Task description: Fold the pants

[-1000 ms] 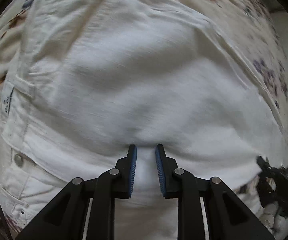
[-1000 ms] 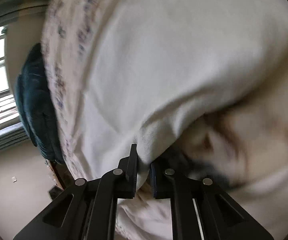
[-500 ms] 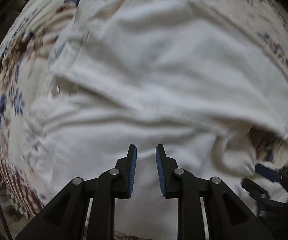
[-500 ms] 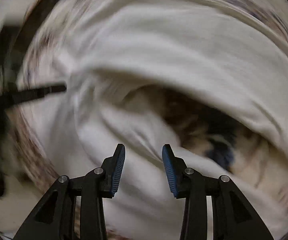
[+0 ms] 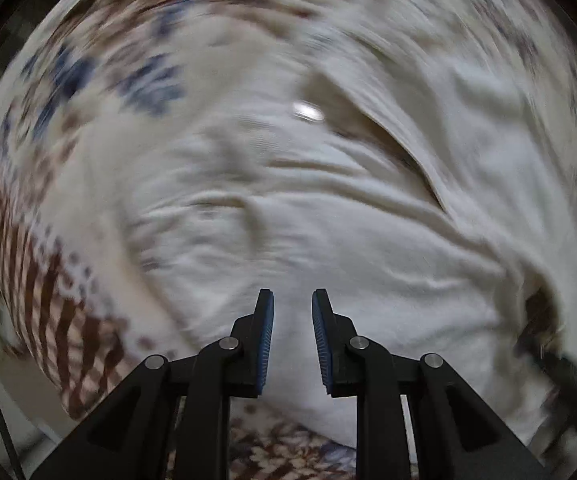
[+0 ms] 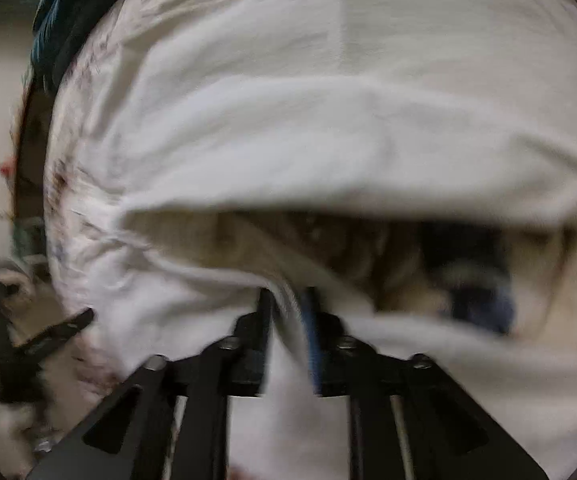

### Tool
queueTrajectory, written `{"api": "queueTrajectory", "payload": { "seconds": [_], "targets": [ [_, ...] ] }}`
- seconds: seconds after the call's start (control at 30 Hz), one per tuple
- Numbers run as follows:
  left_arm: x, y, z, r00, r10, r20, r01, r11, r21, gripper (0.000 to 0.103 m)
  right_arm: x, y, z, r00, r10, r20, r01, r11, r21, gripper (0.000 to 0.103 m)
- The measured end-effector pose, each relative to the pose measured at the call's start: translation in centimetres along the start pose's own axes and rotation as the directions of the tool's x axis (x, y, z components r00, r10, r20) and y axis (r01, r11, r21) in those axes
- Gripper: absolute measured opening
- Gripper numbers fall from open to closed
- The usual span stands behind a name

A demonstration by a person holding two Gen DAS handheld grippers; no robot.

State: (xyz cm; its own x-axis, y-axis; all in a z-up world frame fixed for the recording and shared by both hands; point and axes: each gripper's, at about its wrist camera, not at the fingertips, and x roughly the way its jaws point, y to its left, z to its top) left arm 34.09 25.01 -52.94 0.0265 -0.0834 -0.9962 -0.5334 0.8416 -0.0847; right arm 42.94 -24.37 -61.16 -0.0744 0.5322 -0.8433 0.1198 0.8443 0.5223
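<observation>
On a flower-printed bedspread [image 5: 68,72] lies one pair of white pants [image 5: 328,248], spread out and creased. It fills most of the left wrist view, and a raised flap of cloth runs slantwise across its upper right. One bright metal button [image 5: 307,112] shines near the top of the pants; blur leaves any mark on it unreadable.

From the right wrist view the pants [image 6: 288,128] bulge up as a thick rolled fold. Beneath it a hollow opens where blue and brown bedspread [image 6: 476,304] print shows.

Two grippers work here. The left gripper [image 5: 292,336] points down at the pants with its blue pads a narrow gap apart and white cloth showing in the gap. I cannot tell whether it pinches that cloth or only hangs over it. The right gripper [image 6: 288,336] has just been opening its jaws. One ridge of the pants lies between them and drapes over its right-hand finger. Blur hides whether the pads press on it.

Each gripper shows as a dark smear at the edge of the other's view. One dark teal cloth [image 6: 60,20] lies past the bedspread's far edge.
</observation>
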Motion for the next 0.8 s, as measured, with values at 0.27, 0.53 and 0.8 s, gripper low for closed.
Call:
{"api": "queueTrajectory", "payload": {
  "seconds": [0.27, 0.53, 0.8],
  "targets": [
    [3.9, 11.7, 2.6, 0.962, -0.267, -0.061, 0.218, 0.88, -0.422, 0.034, -6.9, -10.9, -15.7, 0.982, 0.004, 0.191, -0.141, 0.691, 0.709, 0.091],
    [5.4, 10.0, 3.4, 0.962, -0.272, -0.026, 0.248, 0.908, -0.337, 0.043, -3.5, -17.8, -23.7, 0.935, 0.009, 0.355, -0.32, 0.45, 0.833, 0.054],
    [2.2, 5.8, -0.9, 0.999, 0.019, 0.051, -0.012, 0.991, -0.13, 0.01, -7.7, -17.4, -25.0, 0.9, -0.075, 0.43, -0.315, 0.569, 0.76, 0.007]
  ]
}}
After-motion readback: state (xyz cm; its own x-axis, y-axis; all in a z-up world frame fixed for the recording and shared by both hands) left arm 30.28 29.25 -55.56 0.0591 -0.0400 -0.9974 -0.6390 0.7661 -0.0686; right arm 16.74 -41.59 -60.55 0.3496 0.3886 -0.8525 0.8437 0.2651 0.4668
